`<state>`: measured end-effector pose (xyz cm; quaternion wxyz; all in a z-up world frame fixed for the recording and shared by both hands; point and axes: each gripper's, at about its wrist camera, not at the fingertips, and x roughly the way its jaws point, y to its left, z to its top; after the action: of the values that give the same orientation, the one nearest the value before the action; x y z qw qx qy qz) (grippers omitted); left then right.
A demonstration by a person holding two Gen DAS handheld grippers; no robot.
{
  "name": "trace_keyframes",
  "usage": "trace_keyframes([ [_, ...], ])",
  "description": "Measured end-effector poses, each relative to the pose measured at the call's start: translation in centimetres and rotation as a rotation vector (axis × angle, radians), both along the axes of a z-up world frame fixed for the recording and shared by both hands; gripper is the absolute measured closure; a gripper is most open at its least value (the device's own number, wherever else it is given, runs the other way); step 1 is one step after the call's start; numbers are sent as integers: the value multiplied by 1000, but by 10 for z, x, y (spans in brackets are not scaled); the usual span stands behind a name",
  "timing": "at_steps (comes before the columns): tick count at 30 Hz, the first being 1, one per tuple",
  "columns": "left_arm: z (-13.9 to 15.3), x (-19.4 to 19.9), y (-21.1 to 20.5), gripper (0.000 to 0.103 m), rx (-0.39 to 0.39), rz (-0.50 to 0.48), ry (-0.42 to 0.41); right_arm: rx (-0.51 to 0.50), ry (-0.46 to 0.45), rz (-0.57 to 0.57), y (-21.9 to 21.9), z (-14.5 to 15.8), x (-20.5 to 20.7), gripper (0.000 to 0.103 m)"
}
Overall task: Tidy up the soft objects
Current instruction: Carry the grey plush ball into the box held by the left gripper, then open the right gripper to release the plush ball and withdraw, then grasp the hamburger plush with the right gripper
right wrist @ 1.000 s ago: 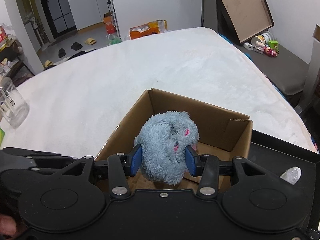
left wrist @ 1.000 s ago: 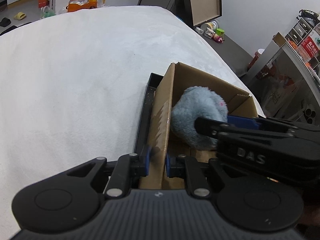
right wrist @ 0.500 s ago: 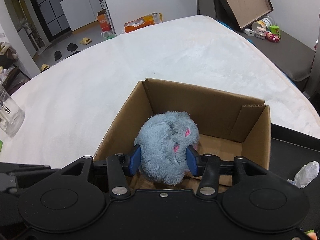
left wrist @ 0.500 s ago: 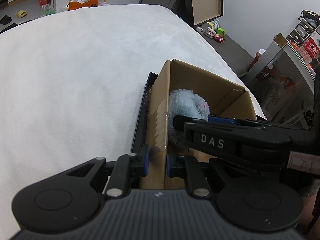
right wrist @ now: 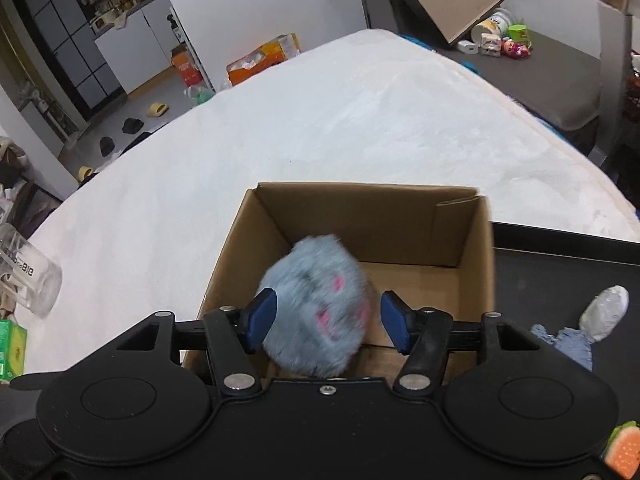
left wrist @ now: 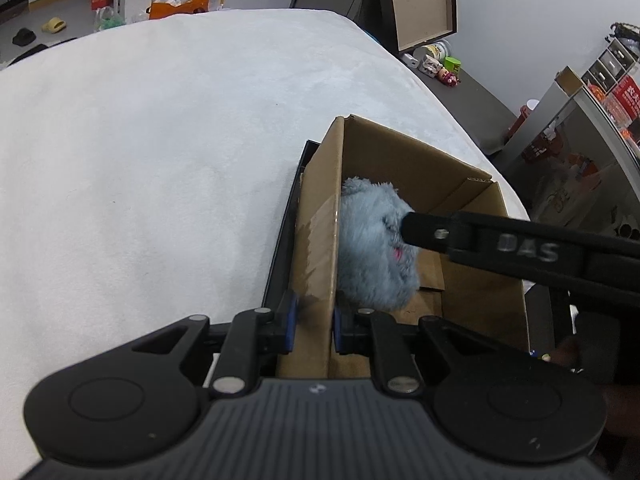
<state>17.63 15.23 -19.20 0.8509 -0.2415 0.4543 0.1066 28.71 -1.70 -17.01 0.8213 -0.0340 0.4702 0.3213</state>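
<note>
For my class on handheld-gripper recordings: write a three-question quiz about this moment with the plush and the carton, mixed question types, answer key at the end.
1. True or false: the right gripper is clamped tight on the blue plush toy.
2. What does the left gripper grip? A) the plush toy B) the near wall of the cardboard box C) the black tray
3. Fill in: the plush toy is over the open ____.

Key
1. False: its jaws stand apart, with a gap on the plush's right side, and the toy is blurred.
2. B: its jaws are closed on the wall's edge.
3. box
</note>
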Motion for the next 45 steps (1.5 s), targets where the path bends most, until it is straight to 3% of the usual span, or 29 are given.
trace_keyframes([
  [6, 7, 2, -10, 85, 38, -8, 11, 17, -16, -25, -25, 20, -4, 42],
  [11, 15, 4, -18, 54, 97, -7, 35, 25, -31, -37, -45, 37, -13, 28],
  [14, 20, 2, -25, 46, 132, -7, 34, 40, -40, -57, -59, 46, -16, 18],
  [20, 26, -2, -37, 35, 177, -34, 39, 46, -48, -99, -91, 50, -18, 12],
  [29, 35, -3, -51, 27, 225, -54, 48, 14, -49, -175, -142, 42, -17, 8],
  [37, 38, -3, -63, 26, 266, -86, 70, -22, -73, -193, -181, 33, -22, 9],
  [45, 36, 3, -75, 26, 311, -124, 100, -33, -62, -208, -208, 16, -22, 18],
])
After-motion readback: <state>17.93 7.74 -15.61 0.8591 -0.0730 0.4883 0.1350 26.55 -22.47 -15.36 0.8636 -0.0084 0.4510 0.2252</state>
